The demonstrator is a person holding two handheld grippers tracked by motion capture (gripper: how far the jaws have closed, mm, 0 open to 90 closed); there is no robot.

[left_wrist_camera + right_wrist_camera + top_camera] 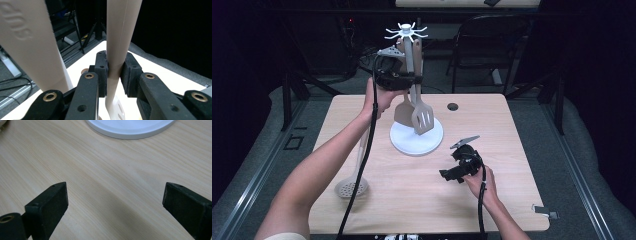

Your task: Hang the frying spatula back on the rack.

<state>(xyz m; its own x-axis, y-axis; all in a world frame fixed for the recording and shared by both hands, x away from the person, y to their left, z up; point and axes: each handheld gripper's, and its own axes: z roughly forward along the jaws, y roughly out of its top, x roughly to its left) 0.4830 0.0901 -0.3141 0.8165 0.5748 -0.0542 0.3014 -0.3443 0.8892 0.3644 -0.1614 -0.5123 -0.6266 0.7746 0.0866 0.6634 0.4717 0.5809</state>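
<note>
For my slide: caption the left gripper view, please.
Left hand-held gripper clamped on a beige utensil handle.

the rack (411, 60) is standing on its round base (404, 142) at the middle of the desk (512, 200), toward the far side. the slotted turner (422, 117) and a solid spatula (403, 112) are hanging from the rack's top, side by side, just above the base. the left tool (412, 80) is sitting high beside the rack's post, its pads pressing on the slotted turner's handle (120, 37). a skimmer (352, 187) is lying on the desk at the near left, well apart from the base. the right tool (447, 172) is resting low over the desk, near and to the right of the base, with bare desk (112, 182) lying between its wide-set pads.
</note>
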